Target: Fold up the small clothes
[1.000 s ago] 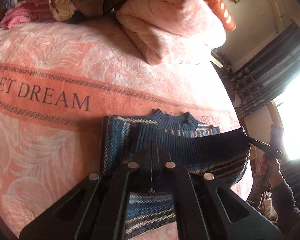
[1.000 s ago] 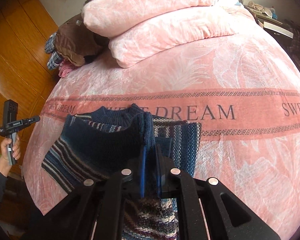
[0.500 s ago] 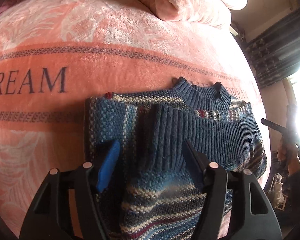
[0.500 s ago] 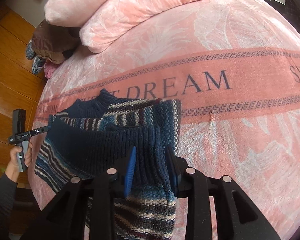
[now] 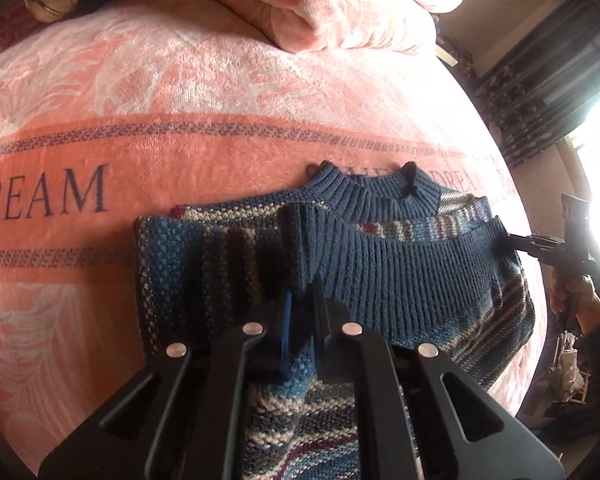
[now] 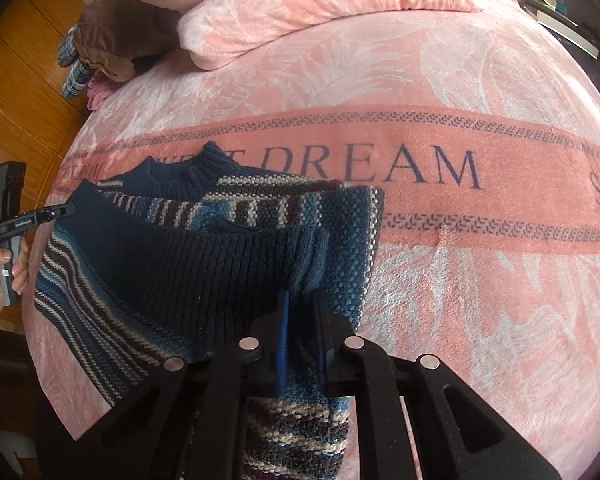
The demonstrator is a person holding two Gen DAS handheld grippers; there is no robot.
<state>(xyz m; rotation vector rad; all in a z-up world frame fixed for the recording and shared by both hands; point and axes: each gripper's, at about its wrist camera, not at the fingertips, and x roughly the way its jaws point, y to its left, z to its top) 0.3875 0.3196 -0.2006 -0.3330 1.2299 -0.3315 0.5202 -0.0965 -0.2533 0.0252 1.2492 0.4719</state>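
Observation:
A blue striped knit sweater (image 5: 400, 280) lies on the pink blanket (image 5: 220, 152), its ribbed hem folded up to just below the collar. My left gripper (image 5: 302, 296) is shut on the left end of that folded layer. In the right wrist view the same sweater (image 6: 172, 272) lies left of centre, and my right gripper (image 6: 302, 300) is shut on its right end. Each view also shows the other gripper from the side: the right gripper (image 5: 540, 246) in a hand at the sweater's far right corner, and the left gripper (image 6: 32, 220) at its far left corner.
Folded pink quilts (image 5: 340, 12) are stacked at the head of the bed, beside a pile of clothes (image 6: 108, 48). Dark curtains (image 5: 548, 92) and a bright window stand past the bed's right side. A wooden wardrobe (image 6: 16, 92) stands on the other side.
One second ago both grippers held the hem shut. Half a second ago both stood open over the laid-down fold. Now both are shut on the sweater again.

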